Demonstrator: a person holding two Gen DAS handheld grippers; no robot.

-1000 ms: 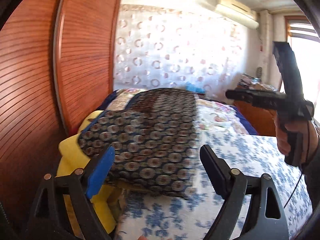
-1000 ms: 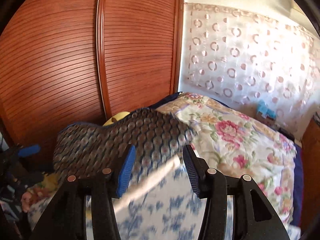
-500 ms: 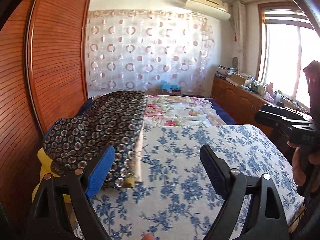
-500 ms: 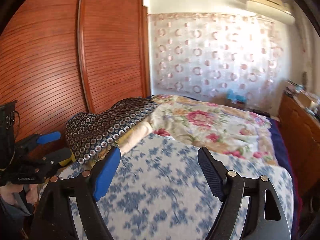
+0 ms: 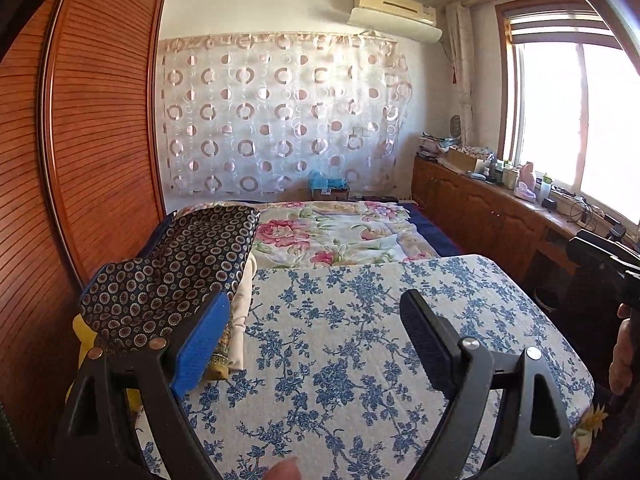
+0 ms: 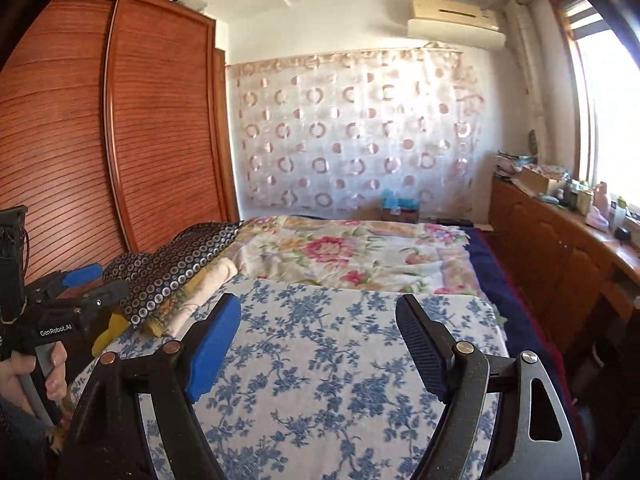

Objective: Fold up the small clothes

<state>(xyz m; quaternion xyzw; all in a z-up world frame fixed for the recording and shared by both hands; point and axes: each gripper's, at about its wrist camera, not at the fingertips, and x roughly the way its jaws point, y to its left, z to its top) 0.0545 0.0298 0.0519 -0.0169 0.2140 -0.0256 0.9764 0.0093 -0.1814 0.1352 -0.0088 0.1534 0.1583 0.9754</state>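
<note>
a folded dark garment with a ringed medallion print [image 5: 176,264] lies on top of a small stack of folded clothes [image 5: 240,320] at the left edge of the bed, beside the wooden wardrobe [image 5: 92,120]. a cream piece and a mustard-yellow piece show beneath it. the stack sits just left of a blue-and-white floral cloth [image 5: 360,340] spread across the near end of the bed, with a pink-flowered quilt [image 5: 332,232] beyond. the left gripper [image 5: 316,336] hangs over the floral cloth, jaws wide apart and gripping nothing. the right gripper [image 6: 318,338], its jaws just opened wide, likewise holds nothing. a circle-patterned curtain [image 5: 280,120] covers the far wall, an air conditioner [image 5: 394,12] above it.
</note>
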